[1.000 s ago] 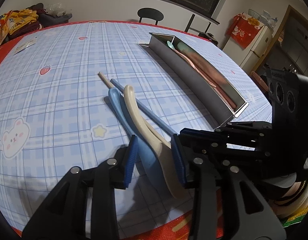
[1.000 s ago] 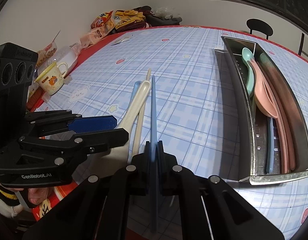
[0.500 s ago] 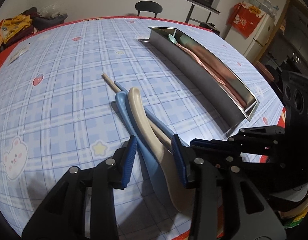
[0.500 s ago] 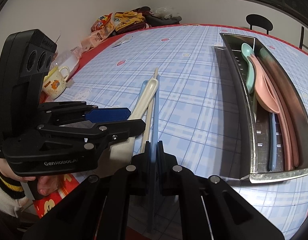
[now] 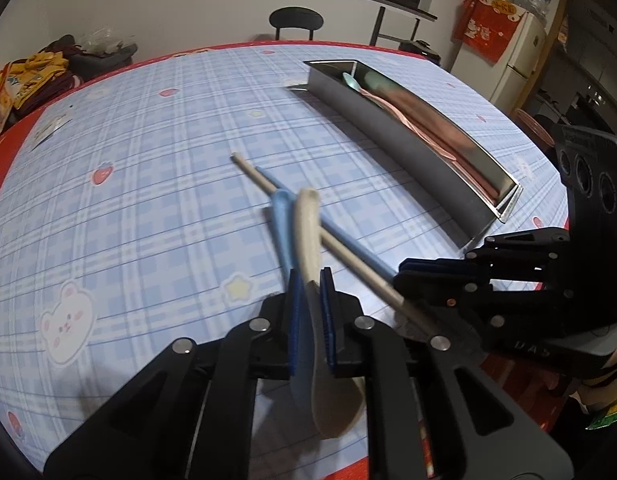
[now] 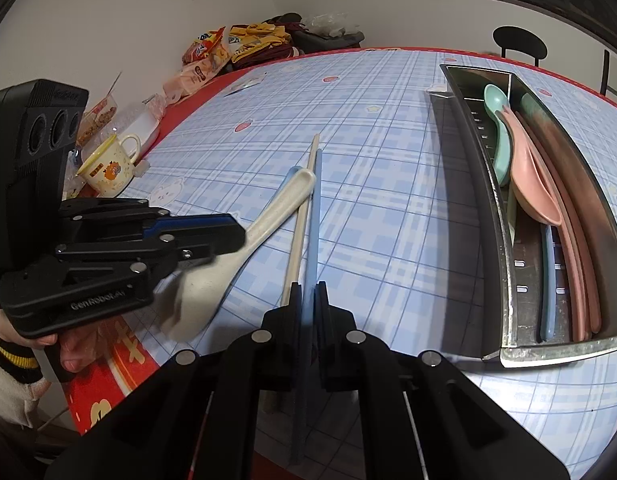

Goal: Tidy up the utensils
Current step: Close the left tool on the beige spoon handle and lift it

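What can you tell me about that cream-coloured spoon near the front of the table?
The cream spoon looks like matte plastic, with a long curved handle and a broad bowl toward the camera. It lies over a blue spoon beside two chopsticks on the checked tablecloth. The left tongs have just closed on its handle near the bowl; it looks blurred.

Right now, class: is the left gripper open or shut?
Shut: the left gripper has just closed, its blue pads pressing the cream spoon.

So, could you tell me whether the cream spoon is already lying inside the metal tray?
No, the cream spoon is clamped in the left hand-held gripper over the tablecloth, apart from the metal tray.
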